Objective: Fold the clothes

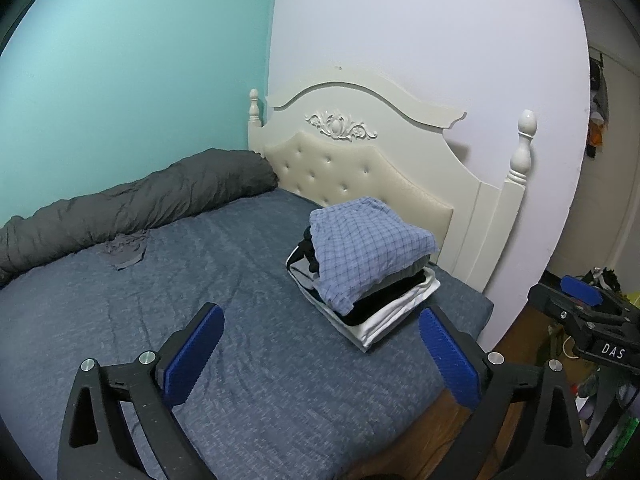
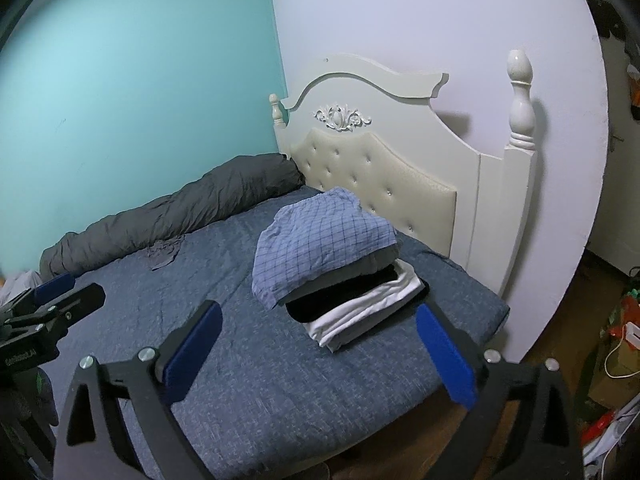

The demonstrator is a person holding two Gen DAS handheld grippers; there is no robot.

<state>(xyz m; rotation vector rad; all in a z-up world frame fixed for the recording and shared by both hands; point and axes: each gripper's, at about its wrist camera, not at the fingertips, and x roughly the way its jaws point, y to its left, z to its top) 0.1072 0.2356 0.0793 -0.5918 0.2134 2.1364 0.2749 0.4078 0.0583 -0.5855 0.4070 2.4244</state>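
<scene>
A stack of folded clothes (image 1: 368,276) (image 2: 340,276) lies on the blue bed (image 1: 200,300) (image 2: 240,344) near the headboard, with a blue checked garment (image 1: 368,244) (image 2: 324,240) on top and black, grey and white pieces under it. My left gripper (image 1: 320,344) hangs open above the bed, short of the stack, holding nothing. My right gripper (image 2: 318,340) is also open and empty, its fingers wide on either side of the stack's near edge. A small grey cloth (image 1: 126,248) (image 2: 164,254) lies crumpled by the rolled duvet.
A rolled grey duvet (image 1: 132,204) (image 2: 180,208) runs along the teal wall. The cream headboard (image 1: 360,168) (image 2: 380,160) stands behind the stack. Wooden floor and clutter (image 2: 616,360) lie off the bed's right side.
</scene>
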